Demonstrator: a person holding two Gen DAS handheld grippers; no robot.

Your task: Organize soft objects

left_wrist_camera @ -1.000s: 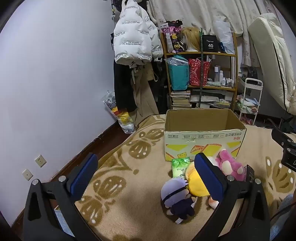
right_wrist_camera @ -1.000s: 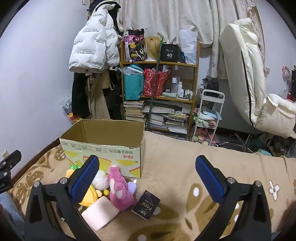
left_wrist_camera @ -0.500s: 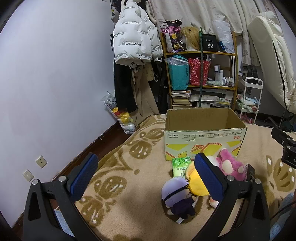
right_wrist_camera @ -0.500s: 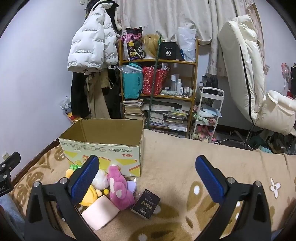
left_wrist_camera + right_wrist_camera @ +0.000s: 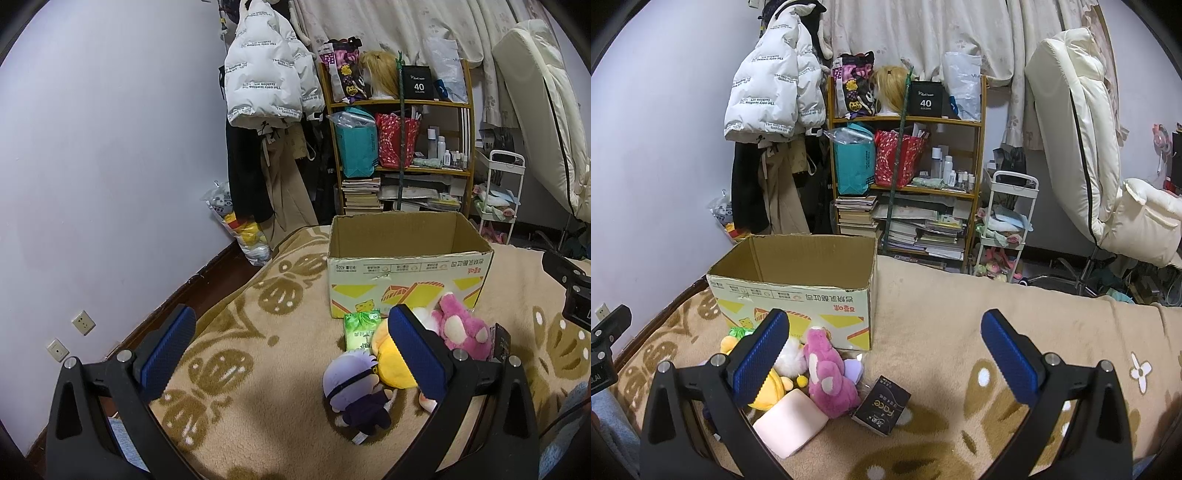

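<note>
An open cardboard box [image 5: 406,273] [image 5: 798,291] stands on the beige patterned blanket [image 5: 258,332]. In front of it lies a pile of soft toys: a pink plush [image 5: 461,328] [image 5: 827,373], a yellow plush [image 5: 389,363] [image 5: 768,387], a purple-haired doll [image 5: 354,387], a white plush [image 5: 790,358] and a pale pink foam block [image 5: 790,421]. A green tissue pack [image 5: 360,330] and a black box [image 5: 882,404] lie beside them. My left gripper [image 5: 291,354] hovers open left of the pile. My right gripper [image 5: 886,362] hovers open above and right of it, holding nothing.
A wooden shelf [image 5: 908,184] full of books, bags and bottles stands behind the bed. Coats [image 5: 266,92] hang on the wall to its left. A white cart [image 5: 1004,229] and a cream chair [image 5: 1089,147] are on the right. Bare blanket [image 5: 997,295] stretches right of the box.
Both views shift only slightly; the right wrist view has drifted a little. Both grippers stay open and the toys have not moved.
</note>
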